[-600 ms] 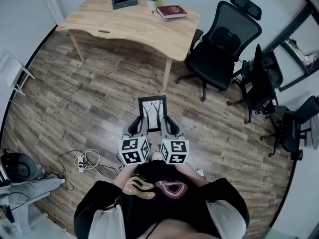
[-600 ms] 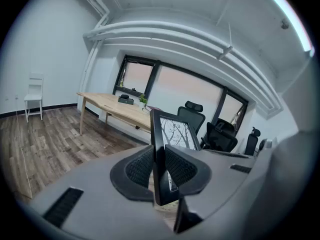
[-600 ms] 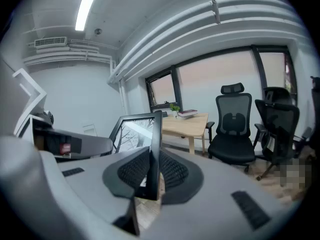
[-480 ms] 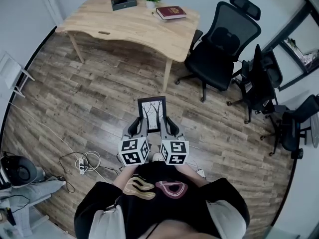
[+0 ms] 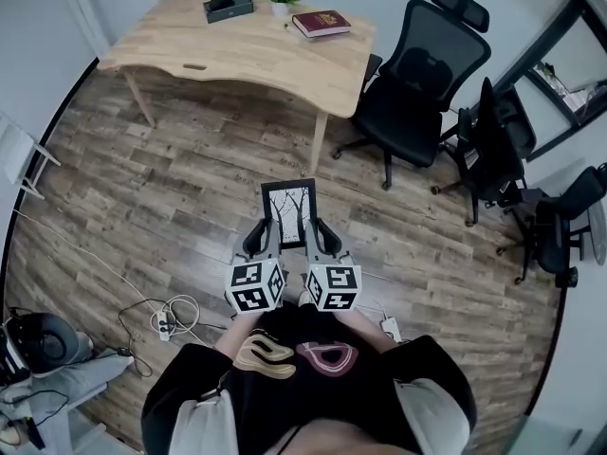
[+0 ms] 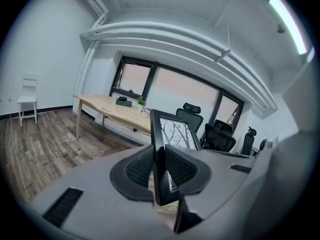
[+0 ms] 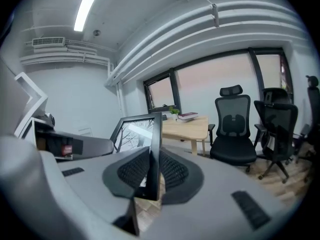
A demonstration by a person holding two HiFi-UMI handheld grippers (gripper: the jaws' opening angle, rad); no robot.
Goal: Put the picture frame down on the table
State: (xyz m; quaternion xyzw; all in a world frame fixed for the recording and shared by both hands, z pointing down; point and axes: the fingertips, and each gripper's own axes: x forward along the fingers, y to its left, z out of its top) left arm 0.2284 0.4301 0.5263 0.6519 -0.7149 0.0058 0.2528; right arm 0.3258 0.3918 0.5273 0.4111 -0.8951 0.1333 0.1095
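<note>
Black frame [image 5: 289,214] with bare-tree print, light wood table [image 5: 247,50], black chairs [image 5: 422,88], grey-brown plank floor [image 5: 142,178], dark red book [image 5: 321,23]

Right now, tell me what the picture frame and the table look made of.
The picture frame: smooth black border, painted wood or plastic, unclear which; a bright reflection in the right gripper view suggests a glass or acrylic pane. The table: pale wood or veneer, matte, faint grain, matching wooden legs.
</note>
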